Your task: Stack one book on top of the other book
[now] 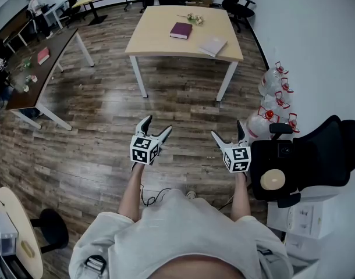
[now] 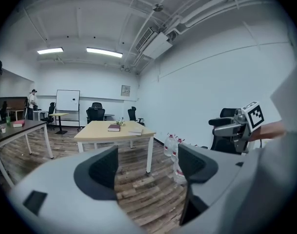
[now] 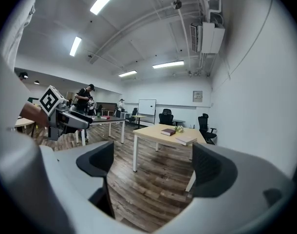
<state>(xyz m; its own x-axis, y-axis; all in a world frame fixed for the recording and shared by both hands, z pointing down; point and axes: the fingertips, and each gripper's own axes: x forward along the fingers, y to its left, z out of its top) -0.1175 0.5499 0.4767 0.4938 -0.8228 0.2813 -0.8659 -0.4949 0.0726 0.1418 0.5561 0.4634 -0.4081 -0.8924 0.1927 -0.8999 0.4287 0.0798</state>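
Tongs spread wide on both sides, nothing between the pads. From the head view: left gripper (image 1: 156, 125) and right gripper (image 1: 227, 129) held side by side over the wood floor (image 1: 107, 115), well short of the pale table (image 1: 157, 42). On that table, a dark red book (image 1: 181, 30) and a pale book (image 1: 213, 46), lying apart, neither on the other, with a small sprig of flowers (image 1: 195, 19) just beyond. Shows from above also a black office chair (image 1: 323, 153) at the right and a dark table (image 1: 55, 51) at the left.

Gives in the left gripper view what the head view misses: ceiling lights (image 2: 103, 52), a whiteboard (image 2: 67, 100) on the far wall, and the right gripper seen from the side. Adds in the right gripper view a standing person (image 3: 85, 100) past the left gripper.

Water bottles (image 1: 273, 95) against the wall: plain from above and in the left gripper view, not made out in the right one.
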